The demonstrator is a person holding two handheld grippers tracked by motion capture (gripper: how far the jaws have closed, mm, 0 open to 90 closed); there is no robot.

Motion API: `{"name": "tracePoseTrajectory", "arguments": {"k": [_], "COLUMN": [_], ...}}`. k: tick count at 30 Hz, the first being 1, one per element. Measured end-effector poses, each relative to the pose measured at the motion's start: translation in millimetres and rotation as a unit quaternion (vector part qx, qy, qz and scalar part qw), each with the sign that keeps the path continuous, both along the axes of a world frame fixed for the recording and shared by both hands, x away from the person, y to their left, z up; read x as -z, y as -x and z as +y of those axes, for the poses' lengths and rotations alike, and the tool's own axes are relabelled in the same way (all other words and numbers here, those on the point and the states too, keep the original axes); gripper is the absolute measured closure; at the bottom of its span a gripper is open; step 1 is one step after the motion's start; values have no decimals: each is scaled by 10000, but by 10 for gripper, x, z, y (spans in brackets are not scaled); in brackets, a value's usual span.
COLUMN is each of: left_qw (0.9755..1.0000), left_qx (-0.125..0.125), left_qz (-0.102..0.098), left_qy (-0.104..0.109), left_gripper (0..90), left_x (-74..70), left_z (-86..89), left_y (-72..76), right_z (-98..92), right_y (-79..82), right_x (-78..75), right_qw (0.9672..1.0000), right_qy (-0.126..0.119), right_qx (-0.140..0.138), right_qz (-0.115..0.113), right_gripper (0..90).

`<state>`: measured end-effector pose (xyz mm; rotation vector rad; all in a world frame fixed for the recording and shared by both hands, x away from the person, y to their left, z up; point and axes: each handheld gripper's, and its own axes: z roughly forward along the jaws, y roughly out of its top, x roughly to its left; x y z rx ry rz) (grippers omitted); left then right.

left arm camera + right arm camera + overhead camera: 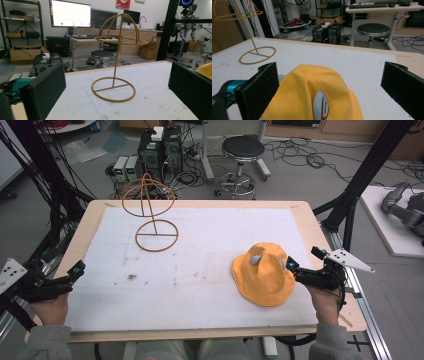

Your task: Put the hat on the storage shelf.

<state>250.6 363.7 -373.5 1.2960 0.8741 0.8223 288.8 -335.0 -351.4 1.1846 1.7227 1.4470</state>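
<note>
Cables and a stool lie behind the desk [200, 320]. We have the right gripper [295, 270] spread around the yellow hat [262, 275] at the right (not yet pinched). Next: close, lift, carry to the wire stand [152, 210]. Left gripper [75, 270] spread, idle.

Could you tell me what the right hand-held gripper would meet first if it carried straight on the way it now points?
Most likely the yellow hat: it lies right ahead of the right hand-held gripper, between its open jaws, though contact isn't clear.
</note>
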Motion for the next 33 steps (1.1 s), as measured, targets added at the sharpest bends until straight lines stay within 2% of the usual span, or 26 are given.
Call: {"name": "tracePoseTrajectory", "arguments": {"k": [10, 12, 19, 33], "left_qw": [10000, 10000, 10000, 10000], "left_qx": [14, 11, 24, 55], "left_qz": [21, 27, 37, 20], "left_qy": [6, 4, -1, -16], "left_gripper": [17, 17, 17, 17], "left_x": [8, 9, 14, 21], "left_z": [-1, 3, 3, 3], "left_y": [-7, -6, -10, -12], "right_z": [55, 74, 73, 102], "right_y": [-56, -83, -121, -221], "right_x": [84, 130, 223, 422], "right_qw": [9997, 9993, 9987, 9947], "right_qy": [184, 249, 281, 463], "right_qx": [-67, -65, -81, -210], "right_qz": [169, 269, 424, 898], "right_gripper": [11, 11, 11, 11]}}
